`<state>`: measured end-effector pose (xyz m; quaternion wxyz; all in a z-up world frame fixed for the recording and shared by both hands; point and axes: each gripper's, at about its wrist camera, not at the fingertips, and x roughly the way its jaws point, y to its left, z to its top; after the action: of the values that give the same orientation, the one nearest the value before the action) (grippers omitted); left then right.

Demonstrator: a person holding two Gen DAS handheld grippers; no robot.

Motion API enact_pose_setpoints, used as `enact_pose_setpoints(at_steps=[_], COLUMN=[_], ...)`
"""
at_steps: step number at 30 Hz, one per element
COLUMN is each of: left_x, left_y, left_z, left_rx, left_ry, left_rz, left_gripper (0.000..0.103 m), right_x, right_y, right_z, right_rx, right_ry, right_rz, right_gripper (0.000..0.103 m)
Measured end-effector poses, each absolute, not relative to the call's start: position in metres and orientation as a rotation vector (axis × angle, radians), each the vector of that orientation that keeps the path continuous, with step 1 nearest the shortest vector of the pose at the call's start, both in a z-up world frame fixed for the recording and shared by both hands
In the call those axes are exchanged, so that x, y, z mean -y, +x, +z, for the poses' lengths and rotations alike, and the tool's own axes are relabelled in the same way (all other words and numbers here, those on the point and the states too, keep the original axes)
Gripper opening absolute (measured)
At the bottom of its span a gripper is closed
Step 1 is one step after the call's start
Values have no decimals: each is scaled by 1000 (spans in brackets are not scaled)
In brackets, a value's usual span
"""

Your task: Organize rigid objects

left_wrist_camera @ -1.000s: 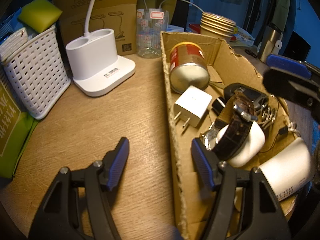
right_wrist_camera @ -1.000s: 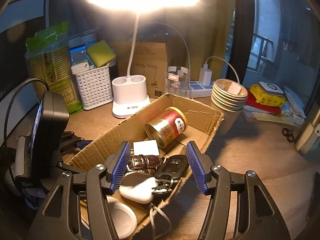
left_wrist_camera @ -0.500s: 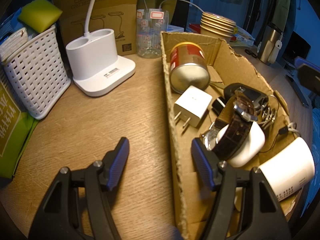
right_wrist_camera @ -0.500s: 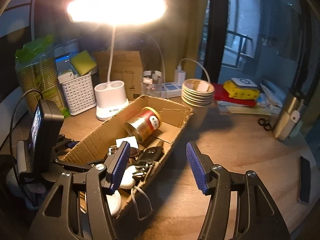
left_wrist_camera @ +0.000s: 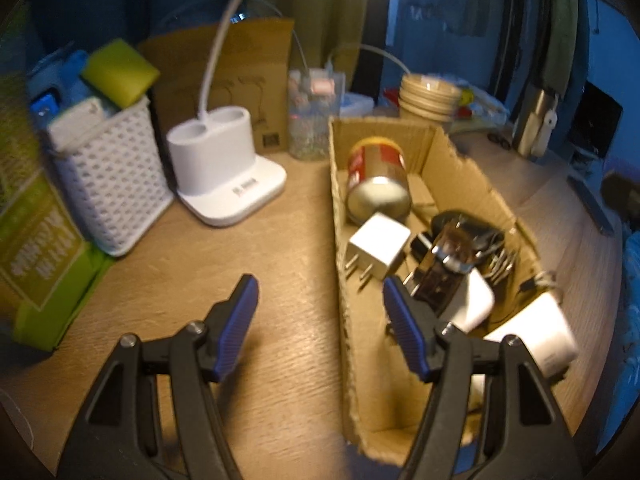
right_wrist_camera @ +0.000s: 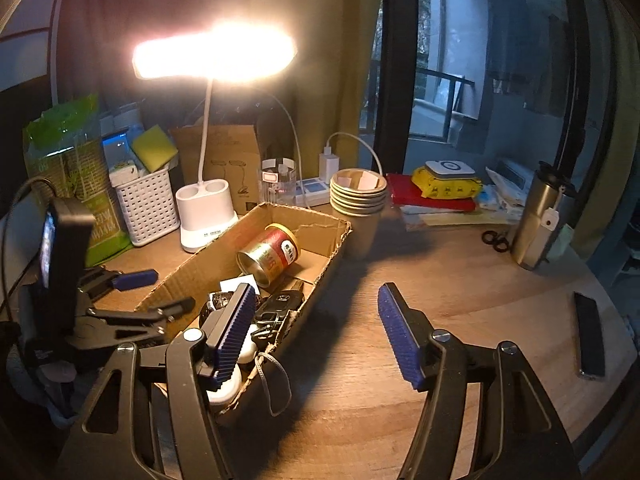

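Note:
A cardboard box (left_wrist_camera: 472,168) (right_wrist_camera: 316,222) on the wooden desk holds a red and gold can (left_wrist_camera: 378,184) (right_wrist_camera: 270,256), a white charger plug (left_wrist_camera: 378,250), a brown-strap watch (left_wrist_camera: 444,268), a black car key (right_wrist_camera: 280,306) and white rounded items (left_wrist_camera: 532,340). My left gripper (left_wrist_camera: 320,320) is open and empty, straddling the box's left wall. It also shows in the right wrist view (right_wrist_camera: 152,292). My right gripper (right_wrist_camera: 316,332) is open and empty, above the desk right of the box. A black slim bar (right_wrist_camera: 588,336) lies on the desk at far right.
A white lamp base (left_wrist_camera: 224,168) (right_wrist_camera: 204,216), white basket (left_wrist_camera: 108,180), stacked paper cups (right_wrist_camera: 358,196), clear jar (right_wrist_camera: 278,182), steel flask (right_wrist_camera: 538,220), scissors (right_wrist_camera: 494,240) and books with a yellow pack (right_wrist_camera: 440,192) line the back. A green box (left_wrist_camera: 36,248) stands left.
My right gripper has pulled back and up from the box and swung right, out of the left wrist view. My left gripper has lifted and drawn back a little.

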<state>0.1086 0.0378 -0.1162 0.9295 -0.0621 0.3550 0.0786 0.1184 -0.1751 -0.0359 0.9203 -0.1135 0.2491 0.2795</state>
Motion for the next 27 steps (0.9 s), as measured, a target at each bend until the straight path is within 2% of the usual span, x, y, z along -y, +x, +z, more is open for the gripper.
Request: enact_pose_setpoints(at_steps=[2, 6, 14, 17, 27], left_x=[-38, -29, -5, 4, 32], left_y=[102, 86, 58, 48, 20], left_z=[-107, -86, -48, -36, 0], left_rx=[-704, -649, -545, -503, -392], left_ry=[-139, -138, -95, -75, -47], left_rz=[163, 150, 171, 177, 204], left_gripper=[67, 82, 84, 93, 93], right_x=[177, 181, 195, 202, 231], right_y=[115, 107, 88, 80, 57], right_z=[-33, -25, -9, -4, 14], right_rx=[-502, -474, -414, -390, -321], right_ry=[-230, -226, -214, -209, -191], right_rz=[573, 568, 546, 537, 495], right_gripper=[67, 67, 67, 67, 67])
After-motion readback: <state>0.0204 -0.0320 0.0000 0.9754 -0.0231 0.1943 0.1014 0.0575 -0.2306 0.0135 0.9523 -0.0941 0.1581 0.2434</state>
